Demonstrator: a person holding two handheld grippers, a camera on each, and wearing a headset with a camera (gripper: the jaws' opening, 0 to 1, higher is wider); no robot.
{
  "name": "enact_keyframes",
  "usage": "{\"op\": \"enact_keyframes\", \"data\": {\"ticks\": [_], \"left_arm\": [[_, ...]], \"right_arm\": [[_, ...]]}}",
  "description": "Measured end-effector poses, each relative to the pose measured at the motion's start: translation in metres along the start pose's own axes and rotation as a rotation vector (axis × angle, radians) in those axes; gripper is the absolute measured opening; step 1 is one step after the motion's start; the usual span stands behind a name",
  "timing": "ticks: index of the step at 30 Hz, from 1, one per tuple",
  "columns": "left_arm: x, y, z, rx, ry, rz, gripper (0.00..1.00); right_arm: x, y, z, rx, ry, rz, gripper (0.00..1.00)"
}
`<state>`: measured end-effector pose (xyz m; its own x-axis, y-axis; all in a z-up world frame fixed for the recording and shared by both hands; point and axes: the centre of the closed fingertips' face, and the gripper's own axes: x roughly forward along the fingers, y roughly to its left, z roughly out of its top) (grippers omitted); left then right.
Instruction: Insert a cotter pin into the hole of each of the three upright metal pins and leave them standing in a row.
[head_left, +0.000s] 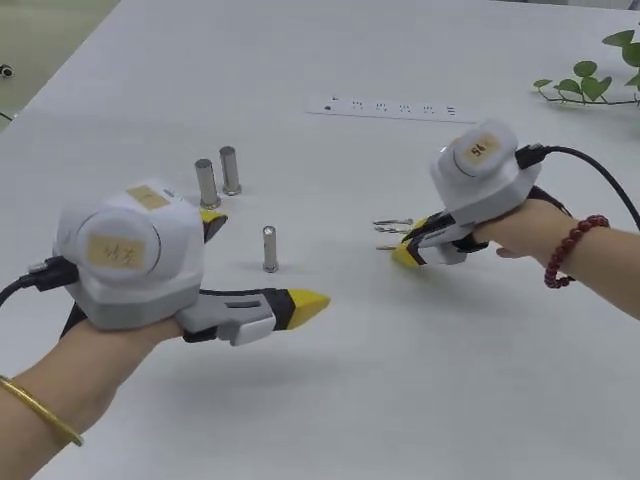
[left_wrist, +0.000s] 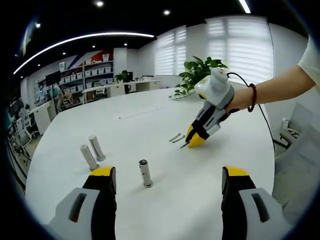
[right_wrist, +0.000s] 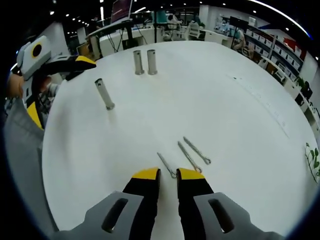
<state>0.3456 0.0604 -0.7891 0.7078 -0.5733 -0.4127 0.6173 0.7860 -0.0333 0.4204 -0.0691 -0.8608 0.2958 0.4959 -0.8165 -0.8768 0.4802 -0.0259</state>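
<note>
- The right gripper (right_wrist: 168, 176) sits low over the bench (right_wrist: 225, 90), its jaws drawn close with a slim gap and pinching nothing. The nearest cotter pin (right_wrist: 166, 164) lies flat with its looped end right at the tips.
- A thin pin lying flat offers little to bite. If the jaws close too high or off-centre, it would likely skate aside or be caught crooked, which would spoil the aim at a hole.
- The other two cotter pins (right_wrist: 189, 156) lie just beside it, so a wide pinch could grab two or scatter them.
- The left gripper (left_wrist: 169, 174) is spread wide and empty, with the lone metal pin (left_wrist: 145, 173) standing just ahead of its jaws. A sideways nudge would topple it.
- The two further metal pins (left_wrist: 89, 156) stand close together, so tipping one probably fells both.
</note>
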Motion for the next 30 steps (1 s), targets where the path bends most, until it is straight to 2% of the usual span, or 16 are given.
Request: {"op": "enact_keyframes", "data": {"ticks": [5, 7, 10, 14, 19, 26, 30], "left_arm": [[-0.003, -0.003, -0.001, 0.005, 0.005, -0.006, 0.87], [-0.004, -0.005, -0.001, 0.015, 0.002, -0.012, 0.88], [-0.005, -0.008, -0.001, 0.031, 0.004, -0.021, 0.88], [-0.007, -0.011, -0.002, 0.047, -0.003, -0.018, 0.86], [-0.009, -0.012, -0.004, 0.036, 0.007, -0.015, 0.85], [-0.011, -0.013, -0.008, 0.016, 0.023, -0.018, 0.83], [-0.013, -0.012, -0.007, 0.016, 0.027, -0.012, 0.82]], "right_arm": [[0.000, 0.002, 0.000, -0.059, 0.035, 0.008, 0.07], [0.000, 0.004, 0.000, -0.165, 0.053, 0.015, 0.05], [0.000, 0.008, -0.001, -0.203, 0.078, 0.030, 0.05], [0.001, 0.008, 0.000, -0.235, 0.092, 0.019, 0.03], [0.000, 0.008, 0.000, -0.263, 0.096, 0.011, 0.02], [0.002, 0.007, 0.000, -0.283, 0.077, 0.006, 0.01], [-0.002, 0.010, 0.001, -0.332, 0.065, -0.013, 0.01]]}}
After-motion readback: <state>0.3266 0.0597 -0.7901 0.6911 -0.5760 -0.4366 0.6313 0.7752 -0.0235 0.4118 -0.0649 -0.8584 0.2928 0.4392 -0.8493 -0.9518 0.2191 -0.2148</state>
